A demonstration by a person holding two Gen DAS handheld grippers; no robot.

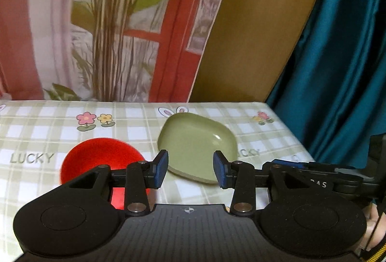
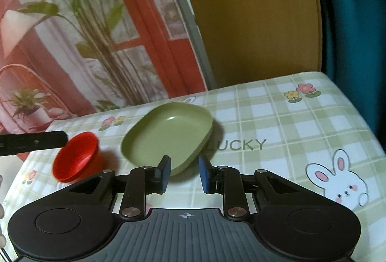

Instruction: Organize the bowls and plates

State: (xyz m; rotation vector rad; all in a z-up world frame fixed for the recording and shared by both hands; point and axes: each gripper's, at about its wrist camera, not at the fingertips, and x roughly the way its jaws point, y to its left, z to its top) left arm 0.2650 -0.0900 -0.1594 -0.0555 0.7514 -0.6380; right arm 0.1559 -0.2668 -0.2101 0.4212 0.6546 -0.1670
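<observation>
Behind the surface [image 1: 48,131] hangs a printed backdrop [image 1: 108,20] of tall green plants and a red window frame; a tan board [image 1: 253,32] leans to its right, and a teal curtain [image 1: 337,56] falls at the far right. A green-and-white checked cloth with flowers, rabbits and the word LUCKY covers the surface.

Two task things lie on it. Your green plate [image 1: 195,143], a shallow dish with rounded corners, sits towards the middle. Your red bowl [image 1: 101,155] sits to its left, close by but not touching. In the right wrist view, the green plate [image 2: 166,134] seems tilted, its near edge low and its far rim raised; the picture is blurred, so you cannot be sure. The red bowl [image 2: 76,158] there also looks tipped, its mouth facing right.

Your left tool [image 1: 190,169] hangs over the near edge of the plate. Its blue pads [image 1: 161,169] stand apart with nothing between them but the plate beneath, and they press on nothing. Your right tool [image 2: 184,171] is just in front of the plate's near rim, its blue pads [image 2: 166,171] also parted by a narrower gap, gripping nothing. In the right wrist view, a dark arm of the other tool [image 2: 33,141] reaches in from the left edge above the bowl.
</observation>
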